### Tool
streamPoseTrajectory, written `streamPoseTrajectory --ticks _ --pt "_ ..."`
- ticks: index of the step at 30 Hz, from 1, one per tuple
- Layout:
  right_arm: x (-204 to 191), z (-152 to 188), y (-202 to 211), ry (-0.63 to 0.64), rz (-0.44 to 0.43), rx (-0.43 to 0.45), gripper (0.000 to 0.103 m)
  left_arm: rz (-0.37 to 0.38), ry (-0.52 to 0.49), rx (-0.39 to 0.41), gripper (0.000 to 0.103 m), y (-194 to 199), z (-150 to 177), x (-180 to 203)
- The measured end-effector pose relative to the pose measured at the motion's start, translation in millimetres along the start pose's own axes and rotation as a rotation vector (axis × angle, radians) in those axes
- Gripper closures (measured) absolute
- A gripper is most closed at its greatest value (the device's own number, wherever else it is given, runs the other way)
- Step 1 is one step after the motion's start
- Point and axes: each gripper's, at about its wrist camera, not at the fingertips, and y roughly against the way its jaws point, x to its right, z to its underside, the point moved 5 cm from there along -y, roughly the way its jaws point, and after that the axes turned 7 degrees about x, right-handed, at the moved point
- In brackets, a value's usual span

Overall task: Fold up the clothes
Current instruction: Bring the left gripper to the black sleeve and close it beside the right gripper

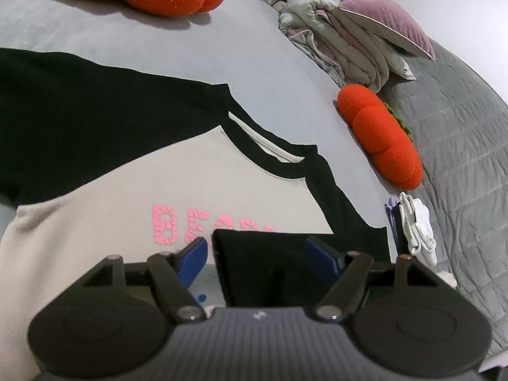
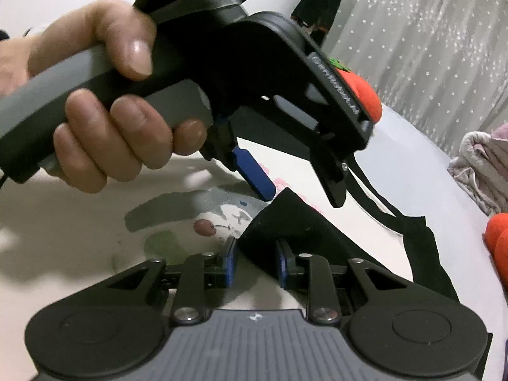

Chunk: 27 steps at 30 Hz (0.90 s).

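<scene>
2 grippers over 1 shirt (image 1: 95, 222): left gripper (image 1: 257, 250) wide, empty; right gripper (image 2: 255, 265) pinching its black sleeve (image 2: 285, 225).

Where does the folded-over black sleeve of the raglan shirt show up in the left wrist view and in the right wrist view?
Left wrist view: the black sleeve lies bottom centre, between the left tool's fingers, over the shirt's pale front.
Right wrist view: the same black sleeve lies centre, just above the right tool, under the left tool.
Shared landmark: the pink lettering on the shirt.

Shirt (image 1: 95, 222) on bed (image 1: 222, 47) — socks (image 1: 416, 225) right.
</scene>
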Motion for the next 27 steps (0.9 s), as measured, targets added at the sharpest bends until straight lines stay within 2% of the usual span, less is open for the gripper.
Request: streamPoseTrajectory --ticks 3,10,17,21,25,27 --pt "0.9 -5.4 3.3 -0.004 0.023 0.032 0.091 0.001 0.033 -0.003 0.031 2.8 -1.7 -1.6" --pt "22.6 -23.6 19.7 -0.126 0.072 0.117 0.091 0.045 0.144 -0.038 0.030 7.0 1.3 -2.8" --pt "29.0 -36.8 25.4 -0.169 0.091 0.159 0.091 0.051 0.153 -0.037 0.030 6.4 4.3 2.6" --pt "28.5 -38.9 29.0 -0.191 0.080 0.160 0.091 0.043 0.160 -0.027 0.029 7.0 4.1 2.6" --pt "24.5 -36.7 33.3 -0.136 0.072 0.137 0.091 0.035 0.168 -0.016 0.030 7.7 3.9 2.7" --pt "23.9 -34.0 36.9 -0.120 0.064 0.128 0.091 0.032 0.172 -0.011 0.034 8.0 3.8 2.7"
